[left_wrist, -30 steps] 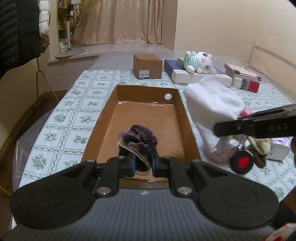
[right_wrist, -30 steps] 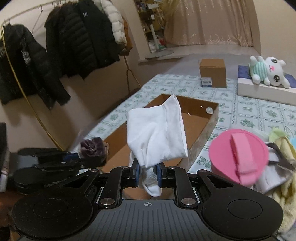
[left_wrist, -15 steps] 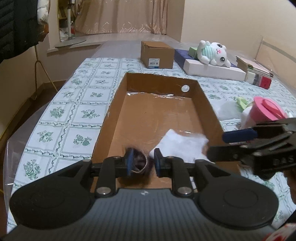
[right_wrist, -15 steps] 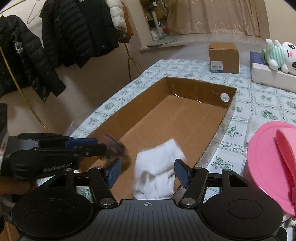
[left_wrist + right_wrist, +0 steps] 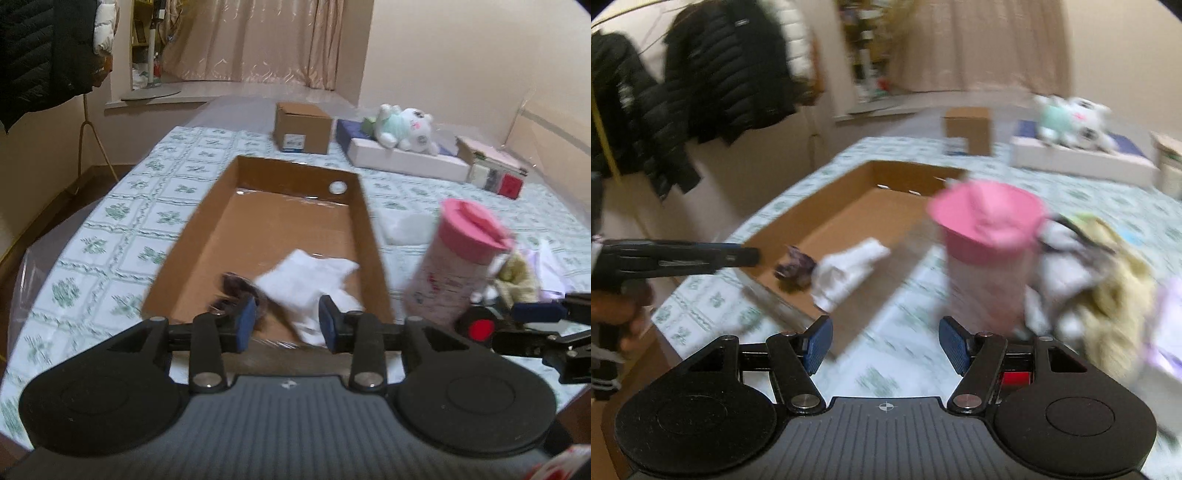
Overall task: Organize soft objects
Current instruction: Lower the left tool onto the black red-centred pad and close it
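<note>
Now both grippers are empty, fingers spread wide — the left gripper hangs over the near end of the cardboard box, the right gripper over the bed's patterned cover beside it. A white cloth and a dark purple scrunchie lie touching in the box's near end, likely gathered there as the collecting spot. More soft things — a yellowish and grey pile — sit by the bed's right edge behind a pink-lidded cup; the right fingers seem turned that way for the next pick
</note>
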`<state>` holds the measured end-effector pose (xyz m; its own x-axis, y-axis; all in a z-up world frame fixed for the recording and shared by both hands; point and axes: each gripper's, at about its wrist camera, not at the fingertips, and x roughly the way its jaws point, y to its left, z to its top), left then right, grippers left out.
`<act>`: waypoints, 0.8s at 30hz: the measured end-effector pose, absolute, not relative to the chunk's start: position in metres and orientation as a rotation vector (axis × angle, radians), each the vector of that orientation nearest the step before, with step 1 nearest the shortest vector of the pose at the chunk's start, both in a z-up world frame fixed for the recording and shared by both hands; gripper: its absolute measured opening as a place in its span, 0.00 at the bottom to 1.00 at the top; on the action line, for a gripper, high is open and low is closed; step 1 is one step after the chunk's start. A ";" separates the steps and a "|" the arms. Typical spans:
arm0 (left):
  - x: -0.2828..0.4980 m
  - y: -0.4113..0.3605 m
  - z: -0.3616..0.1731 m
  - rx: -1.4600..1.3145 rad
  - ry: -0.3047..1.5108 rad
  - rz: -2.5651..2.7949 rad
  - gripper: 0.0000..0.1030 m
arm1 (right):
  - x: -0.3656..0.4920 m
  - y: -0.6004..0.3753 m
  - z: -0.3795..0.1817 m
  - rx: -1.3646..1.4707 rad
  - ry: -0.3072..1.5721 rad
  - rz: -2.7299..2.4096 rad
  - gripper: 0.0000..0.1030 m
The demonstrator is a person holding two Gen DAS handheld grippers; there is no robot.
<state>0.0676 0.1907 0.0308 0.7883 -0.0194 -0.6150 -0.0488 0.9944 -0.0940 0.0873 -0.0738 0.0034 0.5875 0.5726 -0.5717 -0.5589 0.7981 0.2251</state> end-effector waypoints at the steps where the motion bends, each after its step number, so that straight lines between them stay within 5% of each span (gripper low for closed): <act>1: 0.062 0.182 0.031 -0.109 0.659 0.011 0.35 | 0.082 -0.086 0.002 0.025 0.675 0.628 0.62; 24: 0.049 0.036 0.007 -0.043 0.721 -0.129 0.42 | 0.049 -0.225 -0.017 0.161 0.696 0.375 0.62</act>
<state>0.0489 0.0365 0.0066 0.7437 -0.1323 -0.6552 0.1024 0.9912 -0.0840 0.0492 -0.2250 -0.0167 0.7039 0.3889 -0.5944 -0.2826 0.9210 0.2681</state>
